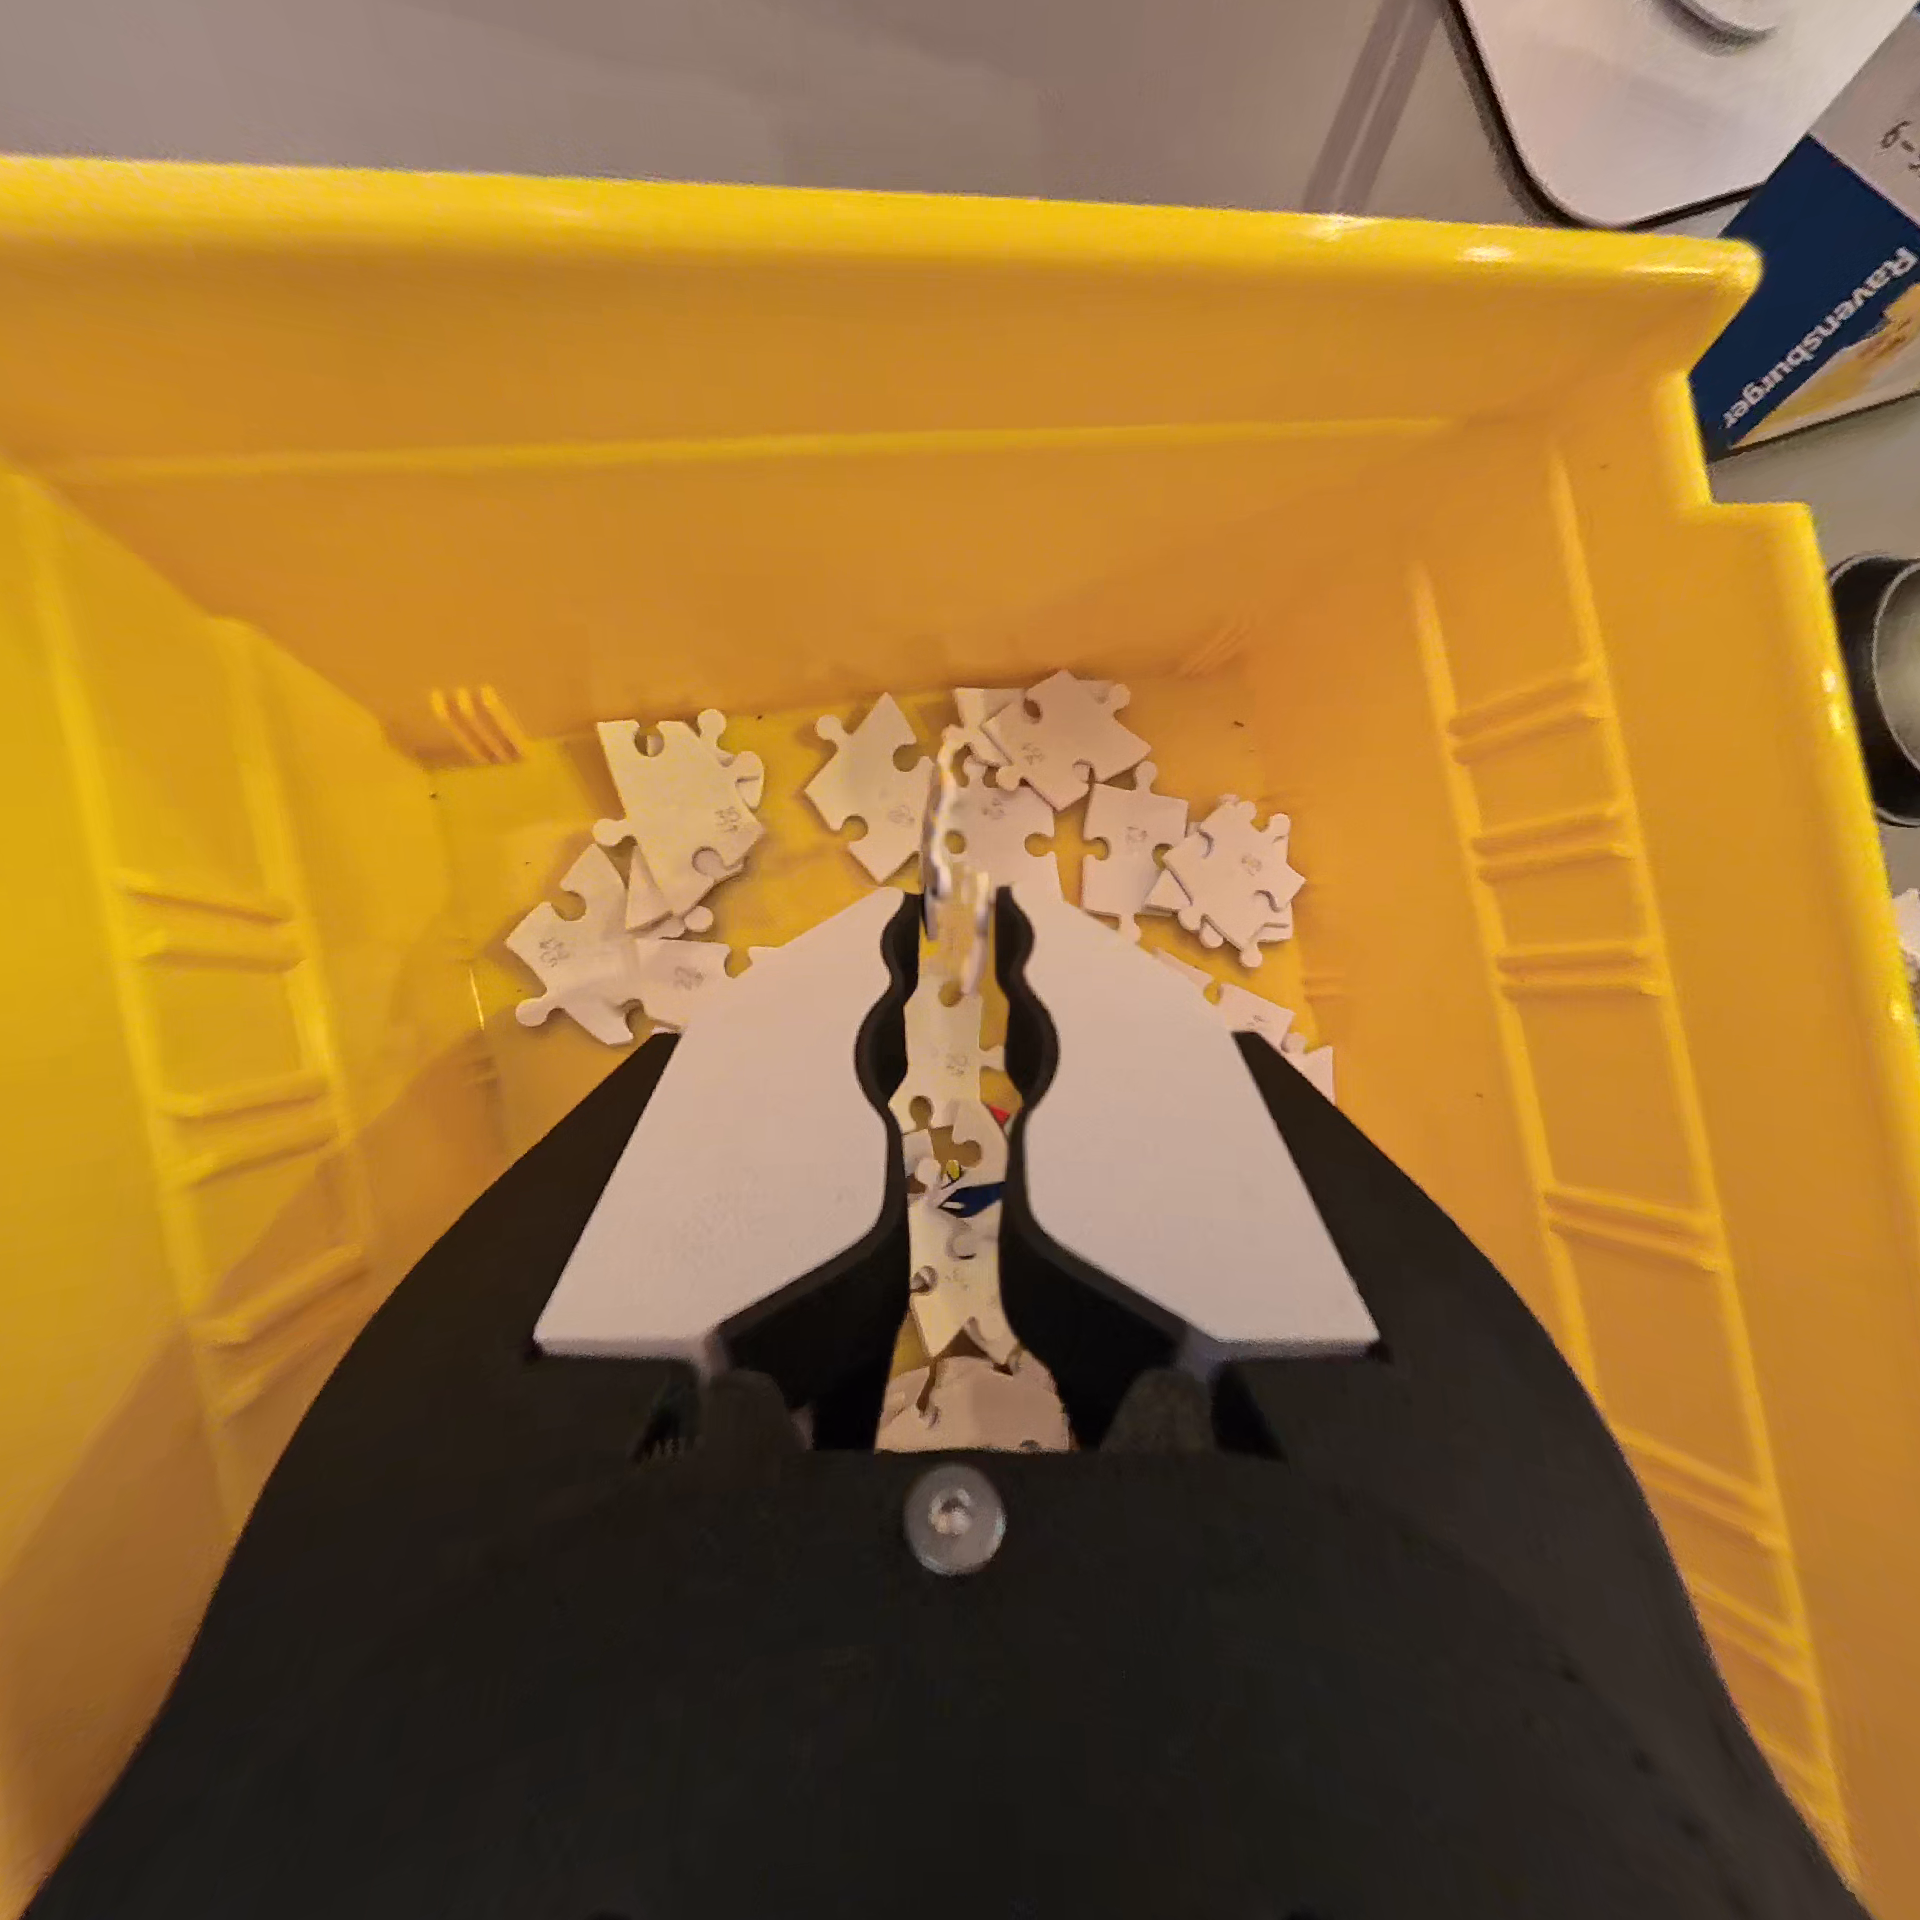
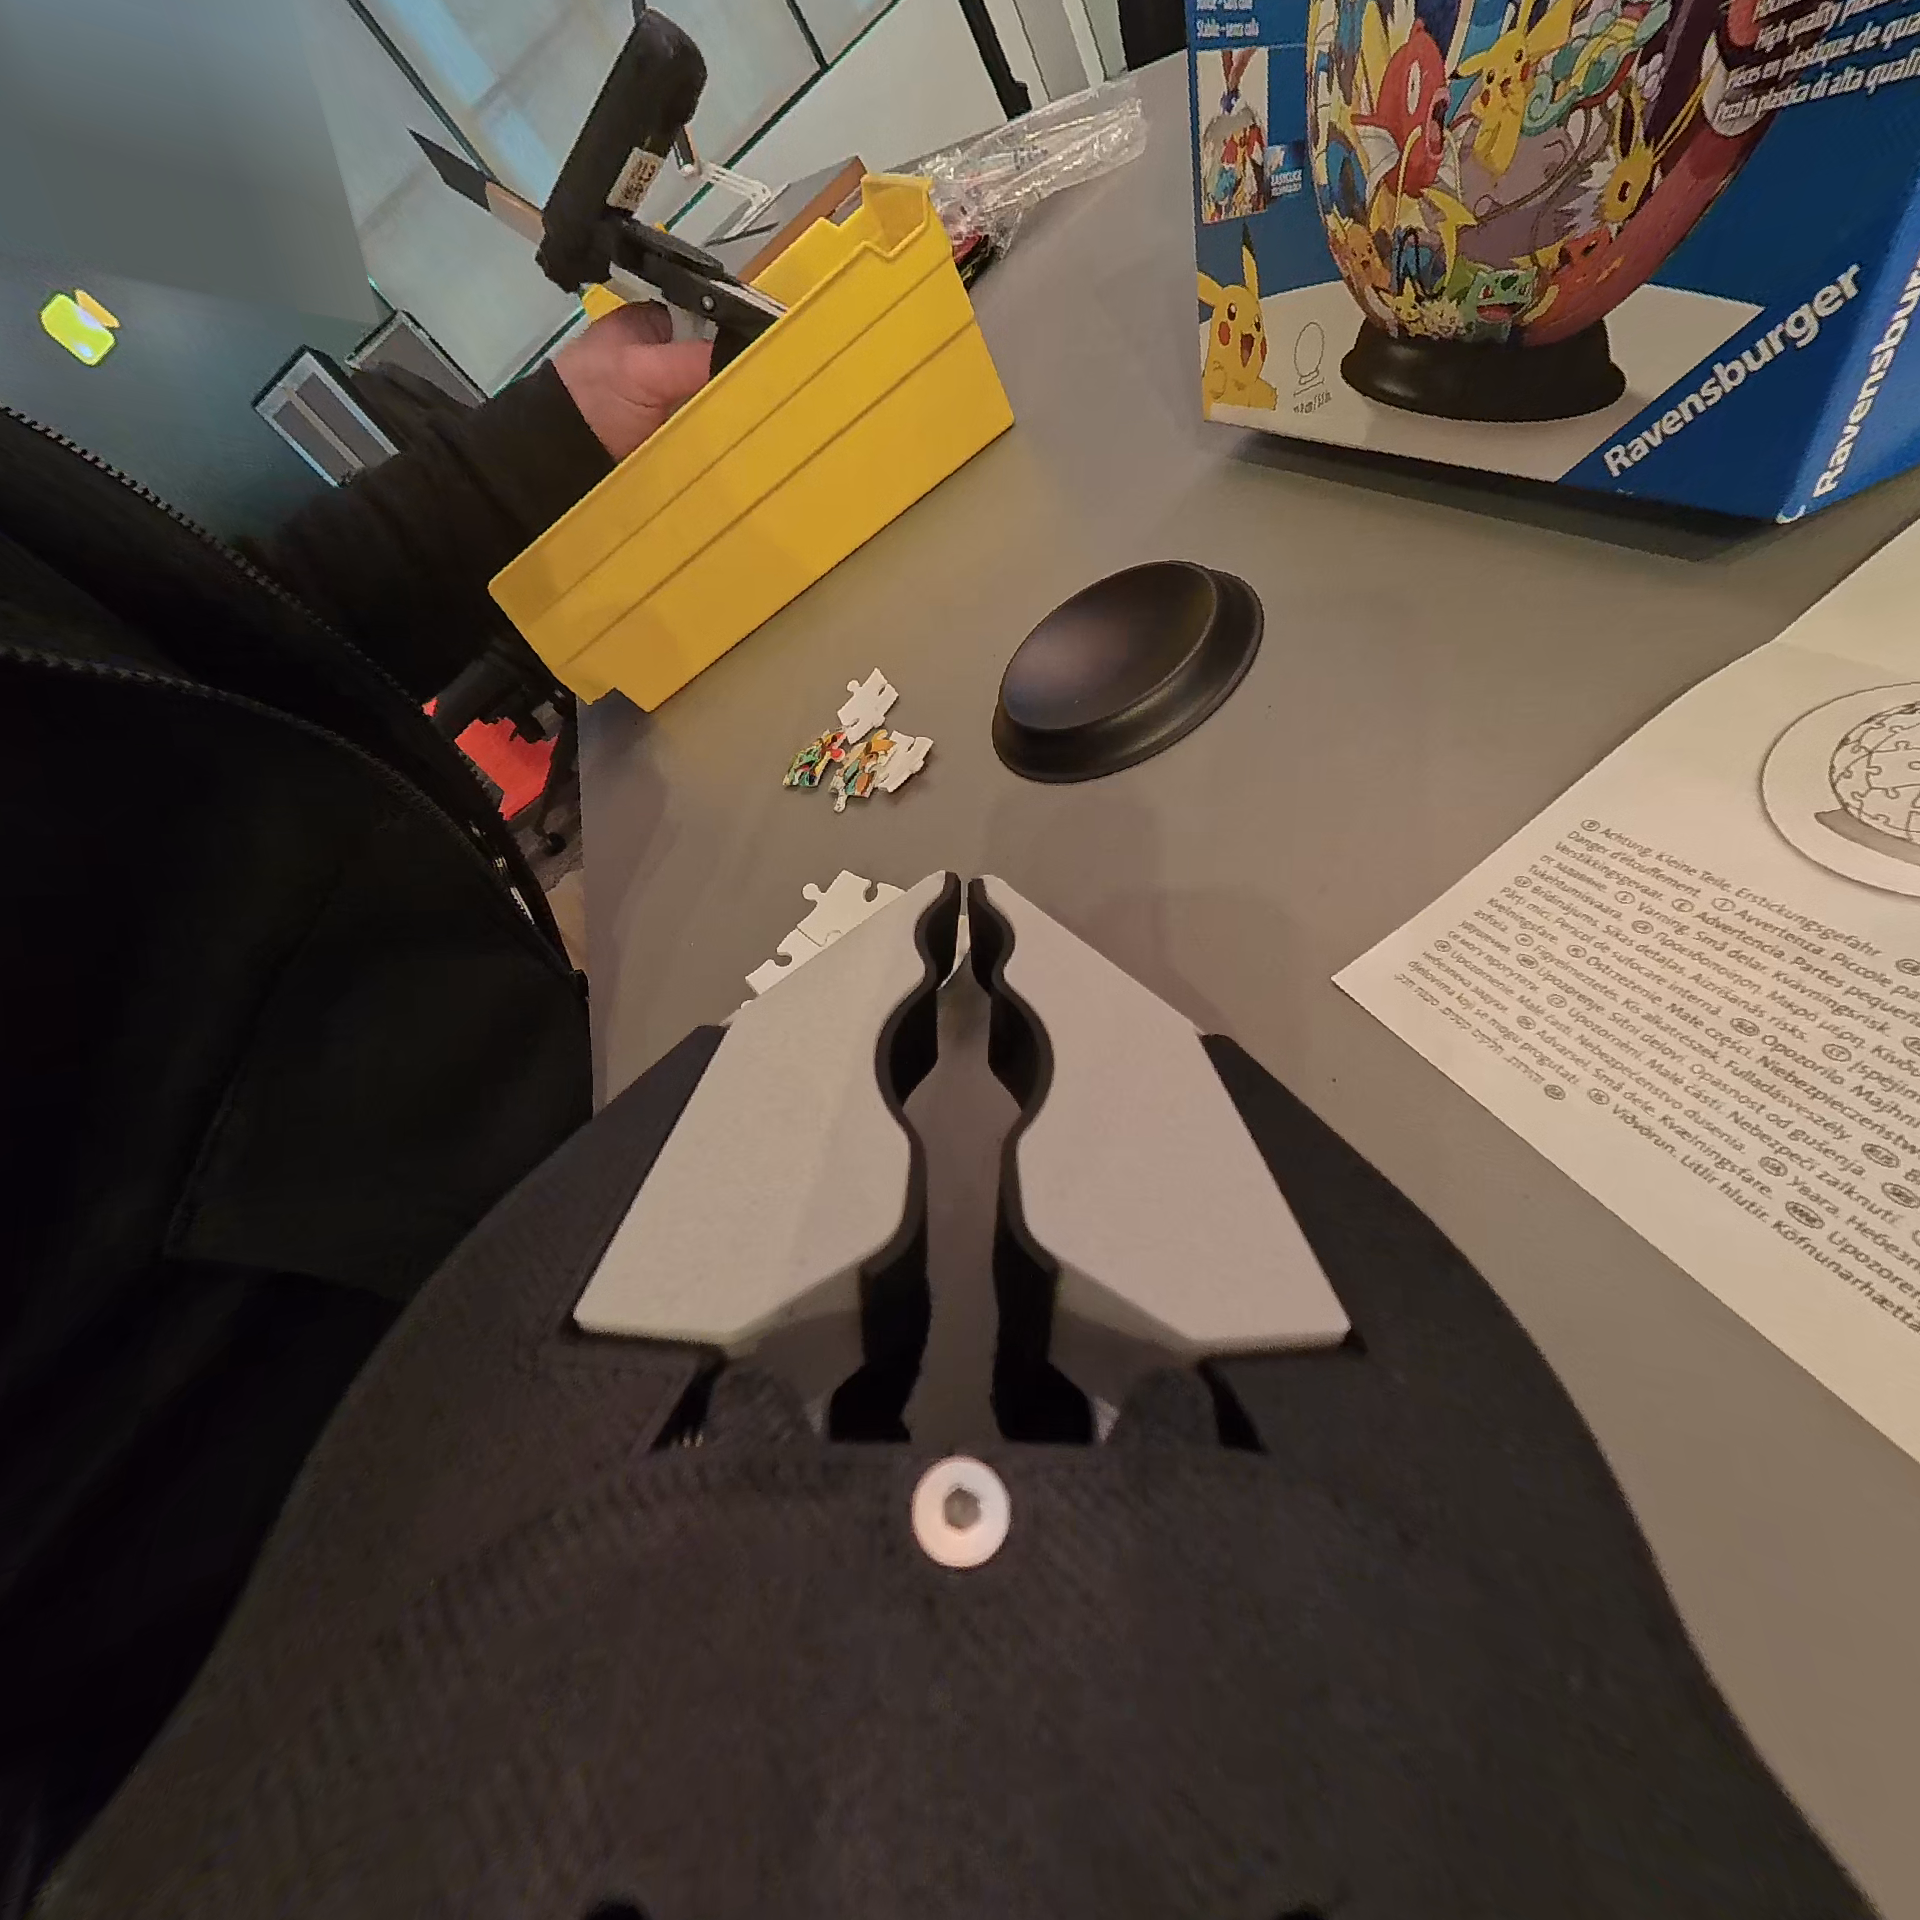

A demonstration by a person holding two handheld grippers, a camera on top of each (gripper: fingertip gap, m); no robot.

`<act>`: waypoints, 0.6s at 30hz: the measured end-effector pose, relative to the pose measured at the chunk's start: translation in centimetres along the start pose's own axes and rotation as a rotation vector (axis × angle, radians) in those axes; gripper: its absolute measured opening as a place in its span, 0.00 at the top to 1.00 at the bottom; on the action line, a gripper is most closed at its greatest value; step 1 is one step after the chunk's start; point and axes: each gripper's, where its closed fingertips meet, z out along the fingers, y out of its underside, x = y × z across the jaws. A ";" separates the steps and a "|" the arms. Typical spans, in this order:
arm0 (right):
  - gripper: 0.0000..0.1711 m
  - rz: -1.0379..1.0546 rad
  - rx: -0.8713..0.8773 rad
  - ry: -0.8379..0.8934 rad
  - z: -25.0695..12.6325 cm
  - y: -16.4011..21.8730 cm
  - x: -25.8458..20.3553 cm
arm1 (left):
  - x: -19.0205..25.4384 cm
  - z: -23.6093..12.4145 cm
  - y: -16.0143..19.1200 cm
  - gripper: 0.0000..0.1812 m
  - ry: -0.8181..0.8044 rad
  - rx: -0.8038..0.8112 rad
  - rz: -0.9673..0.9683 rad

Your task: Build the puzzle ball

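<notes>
Print shows on box [image 2: 1558, 260], leaflet [image 2: 1714, 1039], perhaps pieces [image 1: 1122, 810].

Crumpled clear plastic bag [image 2: 1039, 140] on grey table [image 2: 1351, 582] (far edge); lit screen [image 2: 78, 325] beyond.

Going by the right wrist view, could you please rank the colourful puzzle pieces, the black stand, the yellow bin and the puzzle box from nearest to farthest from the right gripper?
From the right gripper:
1. Colourful puzzle pieces, just ahead, slightly left.
2. Black stand, ahead, slightly right.
3. Yellow bin, farther, left.
4. Puzzle box, far right.
</notes>
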 end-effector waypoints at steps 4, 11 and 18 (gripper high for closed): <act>1.00 0.000 -0.001 0.000 0.0 0.0 0.0 | 0.4 -0.5 0.1 0.82 0.007 -0.021 0.000; 1.00 0.002 -0.014 0.005 0.1 0.2 0.1 | 0.8 -5.3 1.0 0.86 -0.112 -0.048 0.088; 1.00 0.006 -0.034 0.018 0.4 0.4 0.3 | -0.2 -8.5 7.5 0.89 -0.273 -0.249 0.152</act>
